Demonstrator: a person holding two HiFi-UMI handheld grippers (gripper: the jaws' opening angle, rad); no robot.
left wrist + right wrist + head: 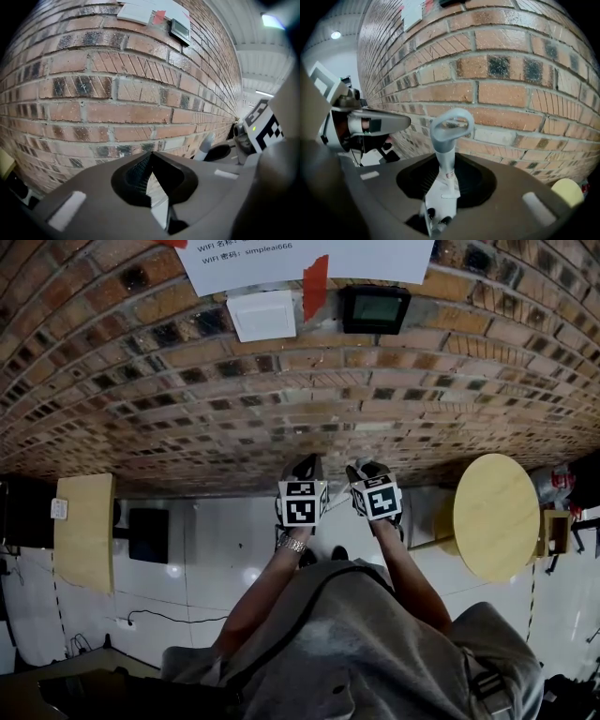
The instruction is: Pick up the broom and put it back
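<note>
Head view, left to right: a pale wooden board (84,531), the left gripper (306,467), the right gripper (367,468) and a round yellow table top (495,517). All of them stand before a brick wall (281,399) that fills the upper part of the picture. The two grippers sit side by side at the ends of the person's outstretched arms, and both point at the wall.

Left gripper view: the jaws meet at their tips with nothing between them, so this tool is empty. At its right edge the broom handle (205,148) shows as a pale shaft, just beside this gripper.

Right gripper view: the jaws are closed on the broom handle, which rises from between them and ends in a hanging loop (451,123). The handle's long axis runs along the jaws with the loop end foremost, toward the brickwork close ahead. Whether the loop touches the wall cannot be told. The brush end lies behind the tool and appears in no view.

Reading: the right hand alone carries the broom, and the wall lies straight ahead of the loop. Putting it back probably means bringing the handle to the wall. No hook or holder can be made out, so whether it hangs or leans is uncertain. The left gripper is the free tool nearest the handle if a second grip is wanted.
</note>
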